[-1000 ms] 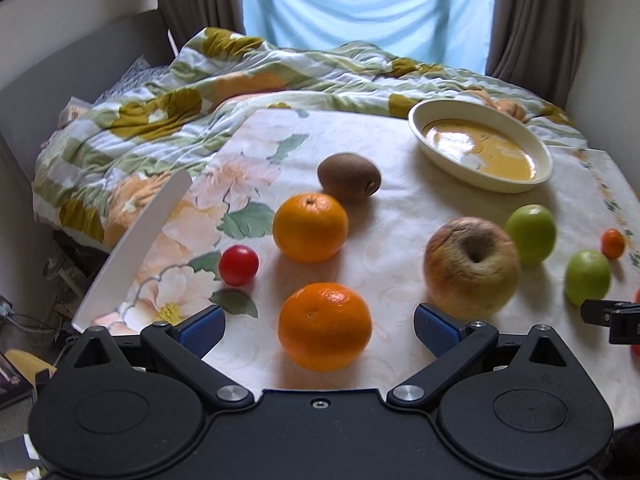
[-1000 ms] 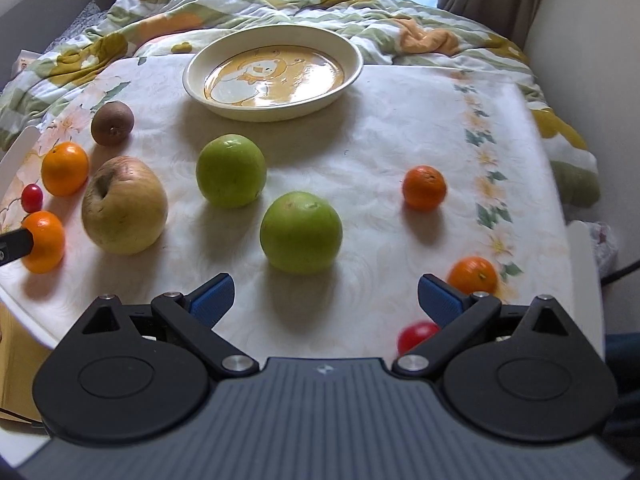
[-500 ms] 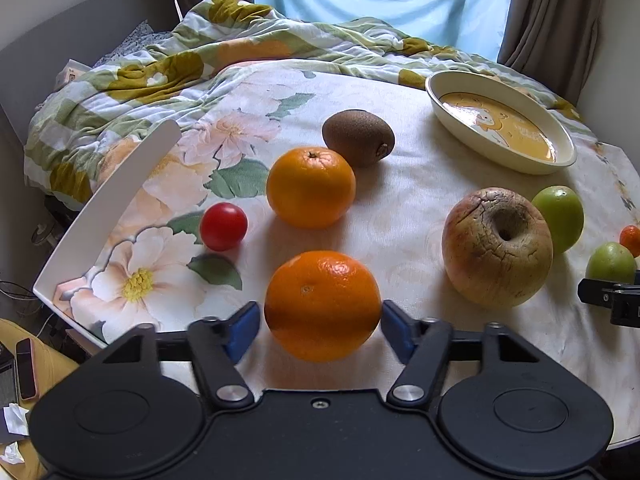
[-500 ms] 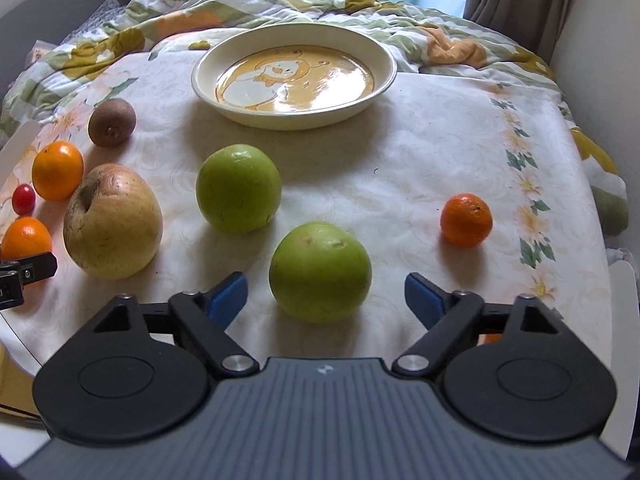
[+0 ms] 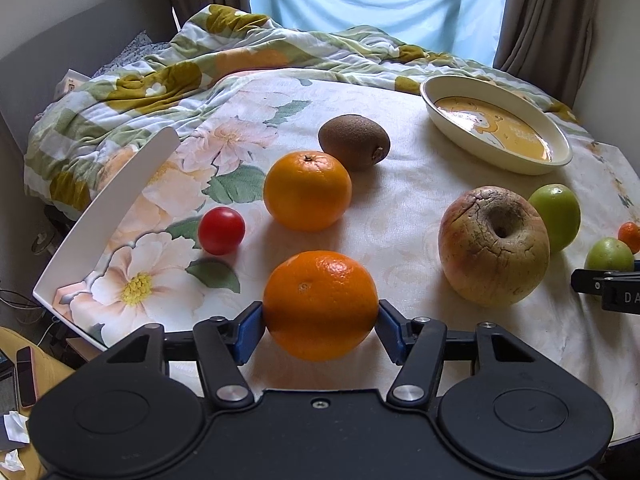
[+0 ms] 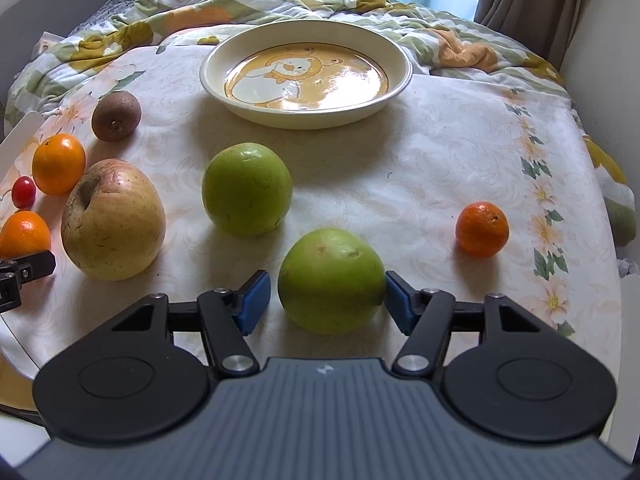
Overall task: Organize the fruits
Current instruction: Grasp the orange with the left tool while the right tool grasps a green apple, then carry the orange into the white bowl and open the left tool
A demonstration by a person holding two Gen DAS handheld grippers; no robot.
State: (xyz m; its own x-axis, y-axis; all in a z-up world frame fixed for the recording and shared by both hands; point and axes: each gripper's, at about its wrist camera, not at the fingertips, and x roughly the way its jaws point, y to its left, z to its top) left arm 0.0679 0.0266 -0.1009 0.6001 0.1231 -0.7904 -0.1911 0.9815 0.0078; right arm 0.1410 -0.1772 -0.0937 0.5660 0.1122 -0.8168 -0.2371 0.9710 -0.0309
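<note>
In the left wrist view my left gripper (image 5: 320, 326) is shut on the near orange (image 5: 320, 304), both blue pads touching its sides. In the right wrist view my right gripper (image 6: 327, 300) straddles the near green apple (image 6: 331, 280); the right pad touches it, the left pad (image 6: 253, 300) stands a small gap off. A second orange (image 5: 307, 195), a kiwi (image 5: 354, 142), a cherry tomato (image 5: 221, 230), a big wrinkled apple (image 5: 494, 250) and another green apple (image 6: 247, 188) lie on the cloth. A cream bear plate (image 6: 306, 80) sits at the back.
A small mandarin (image 6: 482, 229) lies to the right. The table (image 6: 460, 152) has a floral cloth and a white raised edge (image 5: 108, 216) on the left. A rumpled quilt (image 5: 200, 60) lies behind, curtains beyond. The left gripper's tip (image 6: 24, 270) shows at the left edge.
Both grippers moved forward and narrowed. The left closed onto the near orange. The right came around the near green apple, its fingers closing toward it.
</note>
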